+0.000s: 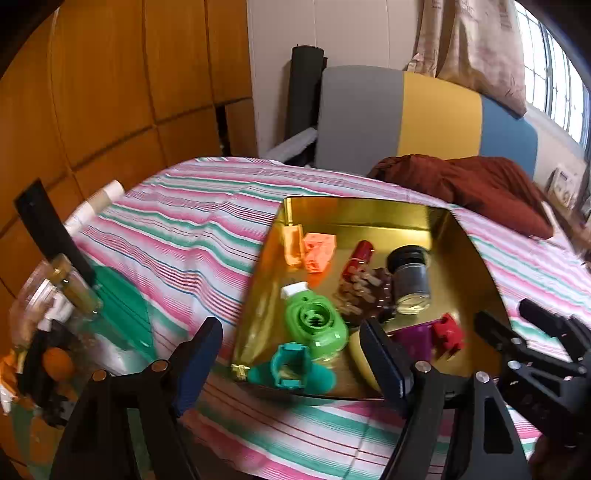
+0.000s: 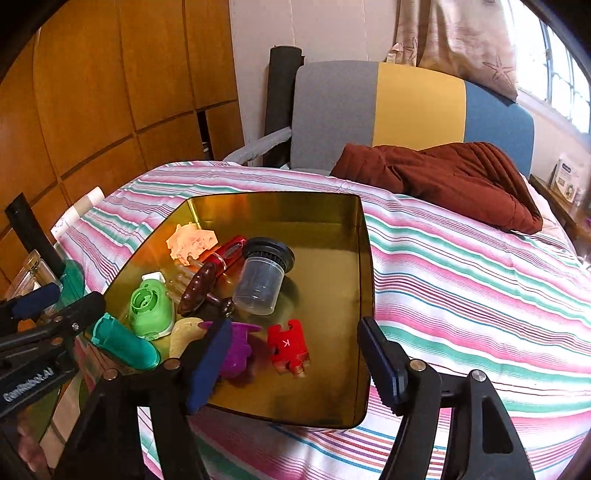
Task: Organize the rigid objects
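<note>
Now between drops | both grippers, left gripper (image 1: 291, 362) and right gripper (image 2: 291, 360), gape empty over gold tray (image 2: 332, 206) | next: fetch another piece from beside it.

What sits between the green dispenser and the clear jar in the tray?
The brown wooden-pegged piece lies between green dispenser and clear jar, clearest in the right wrist view.

A bed (image 2: 461, 258) under a sheet striped pink, green and white fills the room's middle, with a rust-brown quilt (image 2: 443, 177) bunched at its far right corner against a headboard (image 2: 413, 107) panelled grey, yellow and blue. Orange-brown wooden wardrobe doors (image 2: 110, 85) line the left wall beside a pale plain wall (image 2: 332, 29). Daylight enters through a barred window (image 2: 561, 70) at the upper right, half covered by a beige patterned curtain (image 2: 472, 40).
</note>
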Demonstrator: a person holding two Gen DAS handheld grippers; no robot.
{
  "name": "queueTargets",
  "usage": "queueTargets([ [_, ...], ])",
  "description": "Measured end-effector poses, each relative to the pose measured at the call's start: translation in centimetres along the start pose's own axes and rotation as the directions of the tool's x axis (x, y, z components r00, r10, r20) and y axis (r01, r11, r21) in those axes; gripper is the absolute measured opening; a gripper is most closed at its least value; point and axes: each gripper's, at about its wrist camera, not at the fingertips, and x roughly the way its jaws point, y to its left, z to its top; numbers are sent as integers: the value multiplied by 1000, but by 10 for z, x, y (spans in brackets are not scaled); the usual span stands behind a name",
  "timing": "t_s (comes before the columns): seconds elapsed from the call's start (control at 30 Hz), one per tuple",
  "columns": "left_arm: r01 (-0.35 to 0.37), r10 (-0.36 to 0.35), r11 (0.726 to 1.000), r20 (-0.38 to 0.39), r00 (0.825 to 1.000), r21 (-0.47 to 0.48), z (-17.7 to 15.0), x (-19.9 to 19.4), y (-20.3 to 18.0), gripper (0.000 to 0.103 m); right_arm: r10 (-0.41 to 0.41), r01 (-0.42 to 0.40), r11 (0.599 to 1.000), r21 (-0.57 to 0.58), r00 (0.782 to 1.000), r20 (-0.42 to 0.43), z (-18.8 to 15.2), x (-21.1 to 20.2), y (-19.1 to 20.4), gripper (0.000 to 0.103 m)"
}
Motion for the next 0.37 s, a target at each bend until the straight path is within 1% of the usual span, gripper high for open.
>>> queueTargets([
  [0.03, -24, 24, 1000, 10, 1000, 11, -1, -1, -1, 78, -1, 1, 1000, -1, 1000, 2, 0, -1, 1, 71],
  [0.1, -46, 46, 999, 31, 998, 25, -2, -2, -3, 78, -4, 4, 1000, -5, 1000, 6, 0, -2, 2, 71],
  [0.2, -5, 5, 1000, 60, 998, -6, -4, -3, 3, 64, -5, 5, 1000, -8, 1000, 3, -1, -2, 3, 71],
  [0.23, 8, -7, 1000, 55, 998, -13, -4, -3, 4, 63, -4, 4, 1000, -11, 1000, 1, -2, -2, 4, 71],
  [0.37, -14, 15, 1000, 46, 999, -23, -2, -1, 8, 63, -2, 2, 1000, -13, 1000, 5, -2, -4, 6, 71],
])
